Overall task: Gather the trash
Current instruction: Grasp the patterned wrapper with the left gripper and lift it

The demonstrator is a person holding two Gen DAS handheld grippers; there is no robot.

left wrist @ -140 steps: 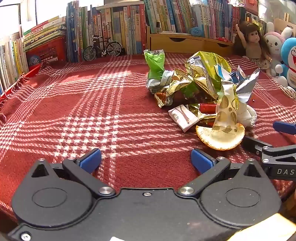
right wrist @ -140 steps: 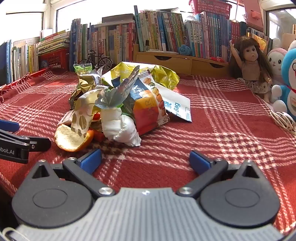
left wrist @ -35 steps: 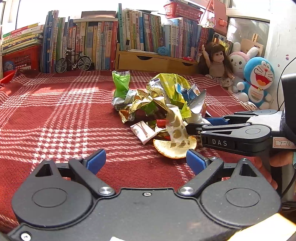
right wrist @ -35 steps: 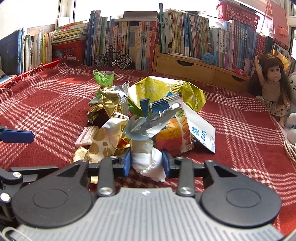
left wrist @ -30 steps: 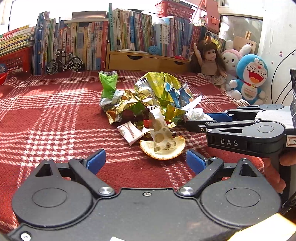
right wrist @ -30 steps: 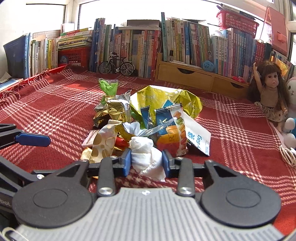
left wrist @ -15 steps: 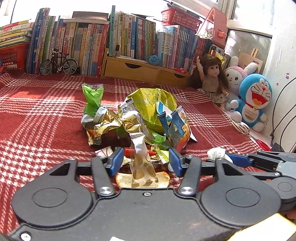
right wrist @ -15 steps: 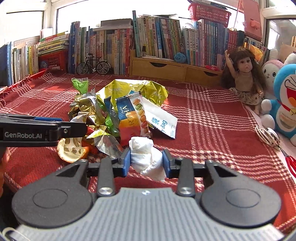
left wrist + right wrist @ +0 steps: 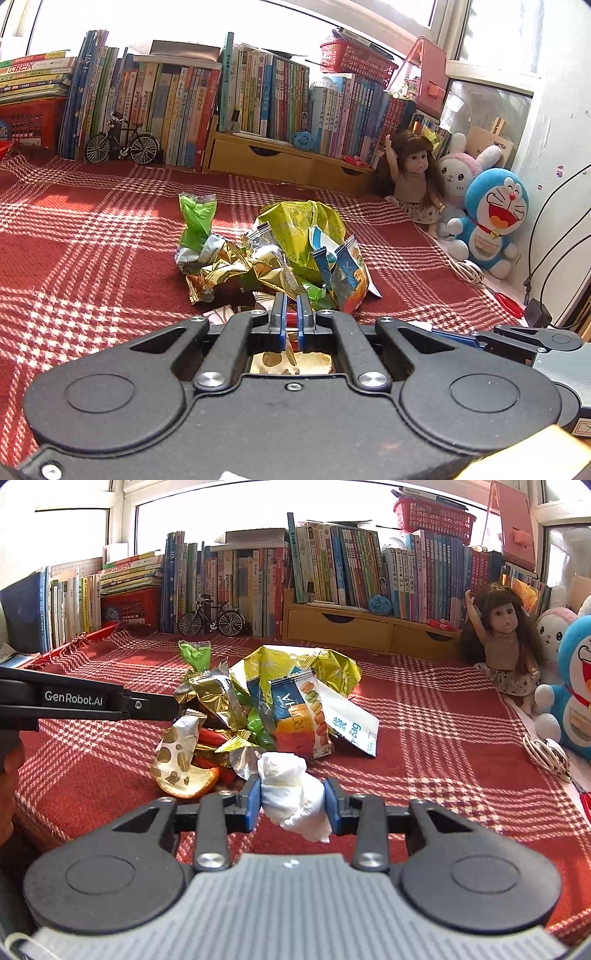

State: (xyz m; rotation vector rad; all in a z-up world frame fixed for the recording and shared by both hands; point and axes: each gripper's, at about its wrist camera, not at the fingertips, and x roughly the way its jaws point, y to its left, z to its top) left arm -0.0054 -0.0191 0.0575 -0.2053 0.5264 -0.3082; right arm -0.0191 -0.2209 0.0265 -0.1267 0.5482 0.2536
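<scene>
Red plaid table (image 9: 424, 716), centre frame: heaped crinkled wrappers (image 9: 258, 701); right tool (image 9: 291, 799) clamping crumpled white tissue (image 9: 291, 794), left tool (image 9: 291, 308) pinched on spotted cream wrapper (image 9: 181, 746)

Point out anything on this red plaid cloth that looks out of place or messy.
A heap of crumpled snack wrappers and an orange peel litters the plaid cloth in front of tidy books. The right gripper holds a wadded white tissue.

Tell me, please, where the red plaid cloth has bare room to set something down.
Free: the wide stretch of red plaid cloth between the wrapper pile and the doll, and the patch from the pile toward the toy bicycle. Crowded: the pile itself.
</scene>
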